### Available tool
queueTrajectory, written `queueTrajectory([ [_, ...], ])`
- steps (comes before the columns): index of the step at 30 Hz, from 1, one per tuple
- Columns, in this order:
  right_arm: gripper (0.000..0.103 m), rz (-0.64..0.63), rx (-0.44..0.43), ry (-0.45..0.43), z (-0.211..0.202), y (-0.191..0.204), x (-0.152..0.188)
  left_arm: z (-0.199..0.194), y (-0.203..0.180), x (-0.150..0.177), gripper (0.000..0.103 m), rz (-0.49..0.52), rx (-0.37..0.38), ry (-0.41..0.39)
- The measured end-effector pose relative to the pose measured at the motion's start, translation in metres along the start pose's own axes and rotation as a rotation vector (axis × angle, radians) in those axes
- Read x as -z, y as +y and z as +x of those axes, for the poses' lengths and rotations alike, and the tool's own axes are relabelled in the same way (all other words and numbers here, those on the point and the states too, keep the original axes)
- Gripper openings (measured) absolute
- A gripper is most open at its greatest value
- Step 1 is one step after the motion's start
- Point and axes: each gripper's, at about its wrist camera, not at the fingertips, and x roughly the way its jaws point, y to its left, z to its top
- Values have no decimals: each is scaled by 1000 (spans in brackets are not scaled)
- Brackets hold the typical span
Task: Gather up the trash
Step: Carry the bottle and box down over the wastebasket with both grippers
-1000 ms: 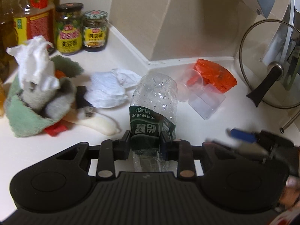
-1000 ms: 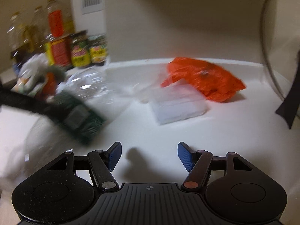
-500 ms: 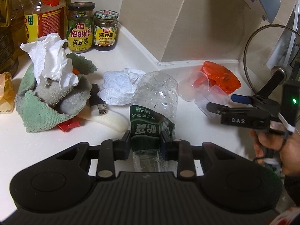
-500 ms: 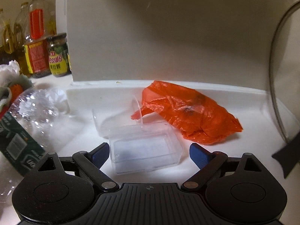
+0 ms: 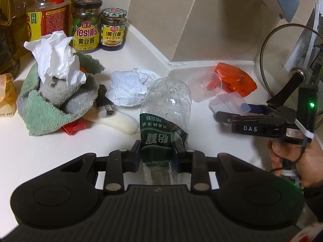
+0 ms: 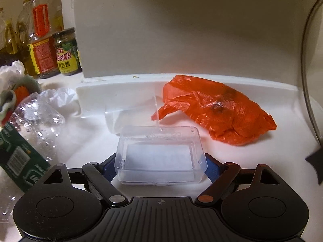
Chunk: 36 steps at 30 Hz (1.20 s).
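My left gripper (image 5: 156,151) pinches the crushed bottle (image 5: 166,117); right gripper (image 6: 160,168) spread around the clear box (image 6: 160,157), whose slick walls could squirt out

Home kitchen: white countertop (image 5: 201,133) bore sauce jars (image 5: 87,25) and cooking-oil bottles (image 6: 40,34) (at 11 o'clock), with a glass pot lid (image 5: 282,60) standing at 2 o'clock.
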Motion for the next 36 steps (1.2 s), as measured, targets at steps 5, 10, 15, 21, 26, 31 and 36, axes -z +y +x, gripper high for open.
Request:
queueTrajectory([
  [5,85,39,-10,-5,-31,18,14,-9,1,9,27,2,24,-2],
  [10,85,52,-25,1,-62,44,37,-21,6,25,27,-19,59,6],
  [15,85,57,-40,11,-83,72,58,-35,15,43,27,-52,97,16],
  [21,85,50,-53,21,-99,101,75,-53,28,64,26,-86,134,30],
  [26,85,34,-67,14,-115,127,84,-72,43,82,26,-109,157,36],
  [31,85,7,-79,10,-129,157,96,-91,58,102,25,-109,169,49],
  [36,85,-15,-78,19,-137,185,112,-103,69,123,25,-104,169,57],
])
